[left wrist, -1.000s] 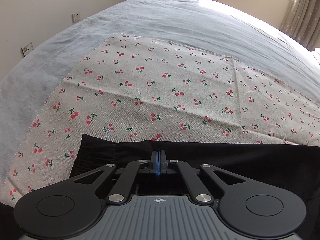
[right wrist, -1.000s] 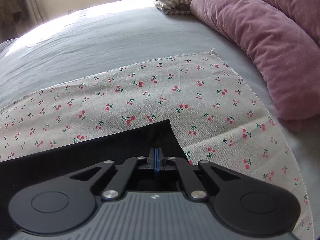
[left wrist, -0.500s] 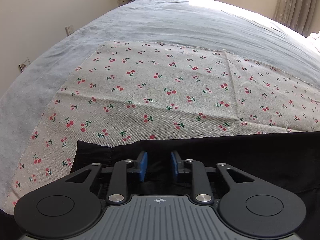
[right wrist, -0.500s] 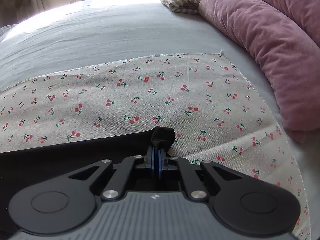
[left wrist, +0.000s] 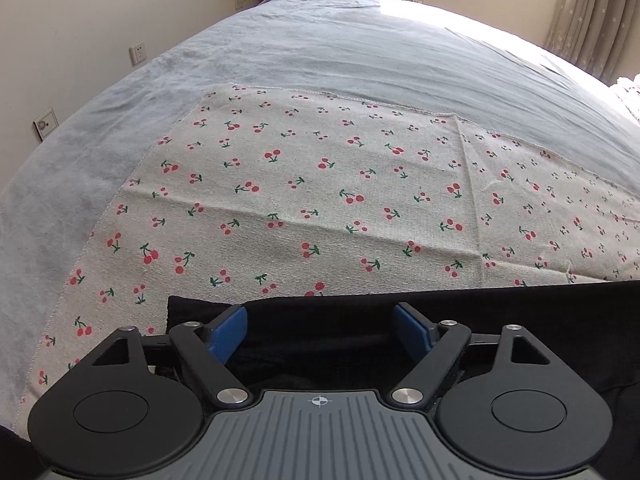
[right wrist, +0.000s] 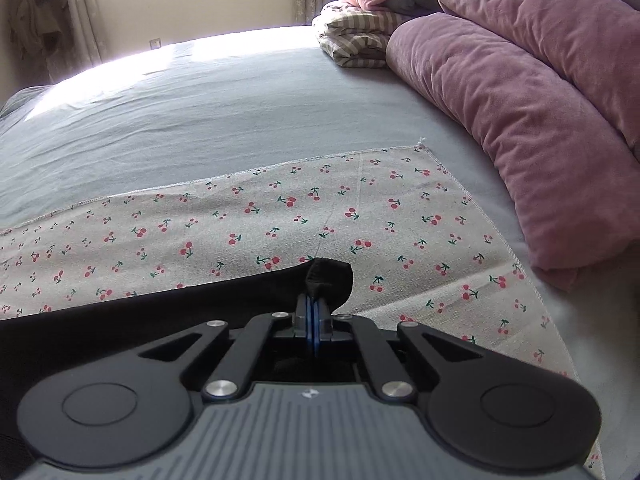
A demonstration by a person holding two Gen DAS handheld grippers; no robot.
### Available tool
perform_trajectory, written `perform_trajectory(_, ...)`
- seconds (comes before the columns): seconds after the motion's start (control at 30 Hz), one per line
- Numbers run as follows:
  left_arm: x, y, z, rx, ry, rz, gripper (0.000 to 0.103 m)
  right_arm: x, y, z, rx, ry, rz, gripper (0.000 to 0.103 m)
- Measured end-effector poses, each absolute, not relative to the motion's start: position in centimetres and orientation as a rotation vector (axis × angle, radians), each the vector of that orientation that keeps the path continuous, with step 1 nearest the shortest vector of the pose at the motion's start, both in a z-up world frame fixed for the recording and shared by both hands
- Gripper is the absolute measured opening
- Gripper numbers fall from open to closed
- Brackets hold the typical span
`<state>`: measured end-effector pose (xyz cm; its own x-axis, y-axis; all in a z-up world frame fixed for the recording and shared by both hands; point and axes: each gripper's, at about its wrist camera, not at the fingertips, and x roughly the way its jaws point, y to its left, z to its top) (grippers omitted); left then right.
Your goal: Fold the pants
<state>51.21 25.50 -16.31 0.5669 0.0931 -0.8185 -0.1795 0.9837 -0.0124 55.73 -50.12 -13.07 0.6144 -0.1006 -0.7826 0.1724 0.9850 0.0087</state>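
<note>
The black pants (left wrist: 500,312) lie flat across a cherry-print cloth (left wrist: 320,184) on the bed. My left gripper (left wrist: 320,332) is open, its blue pads (left wrist: 226,334) spread wide over the pants' near left edge, holding nothing. In the right wrist view the pants (right wrist: 160,312) stretch to the left. My right gripper (right wrist: 313,322) is shut on a corner of the pants (right wrist: 329,280), which bunches up above the fingertips, lifted off the cherry-print cloth (right wrist: 360,216).
A grey bedsheet (left wrist: 360,60) covers the bed. A purple rolled duvet (right wrist: 520,92) lies along the right, with folded striped and pink bedding (right wrist: 356,36) behind it. A wall with sockets (left wrist: 138,54) is at the left, and curtains (left wrist: 592,12) hang by a window.
My left gripper opened and let go of the pants, which now lie flat. My right gripper stayed shut and lifted its pants corner, tilting up and back.
</note>
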Motion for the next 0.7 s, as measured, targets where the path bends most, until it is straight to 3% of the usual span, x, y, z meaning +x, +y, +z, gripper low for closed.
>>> perform_trajectory(0.1, 52.3, 23.6, -17.7, 0.01, 0.987, 0.222, 0.093, 55.5, -49.5, -13.4, 0.06, 0.908, -0.17, 0.0)
perform_trajectory(0.13, 52.4, 23.2, -17.9, 0.021, 0.978, 0.232, 0.084, 55.4, -49.4, -13.3, 0.062, 0.905, -0.169, 0.0)
perform_trajectory(0.17, 52.2, 22.8, -17.8, 0.014, 0.963, 0.211, 0.066, 55.0, -49.5, -12.9, 0.074, 0.895, -0.167, 0.0)
perform_trajectory(0.2, 51.8, 22.7, -17.5, -0.03, 0.948, 0.162, 0.015, 54.5, -49.7, -12.4, 0.089, 0.884, -0.166, 0.0)
perform_trajectory(0.23, 51.7, 22.4, -17.3, -0.03, 0.963, 0.204, 0.0, 54.0, -49.9, -11.8, 0.106, 0.872, -0.161, 0.0)
perform_trajectory(0.37, 49.5, 22.1, -16.0, 0.0, 0.948, 0.2, 0.0, 50.9, -50.7, -8.6, 0.145, 0.831, -0.139, 0.0)
perform_trajectory(0.57, 41.8, 24.3, -9.1, -0.16, 0.78, 0.103, 0.0, 42.3, -51.2, -1.7, 0.201, 0.721, -0.066, 0.0)
perform_trajectory(0.7, 33.9, 26.2, -4.2, -0.273, 0.648, 0.039, 0.0, 30.6, -50.4, 4.2, 0.267, 0.579, 0.051, 0.0)
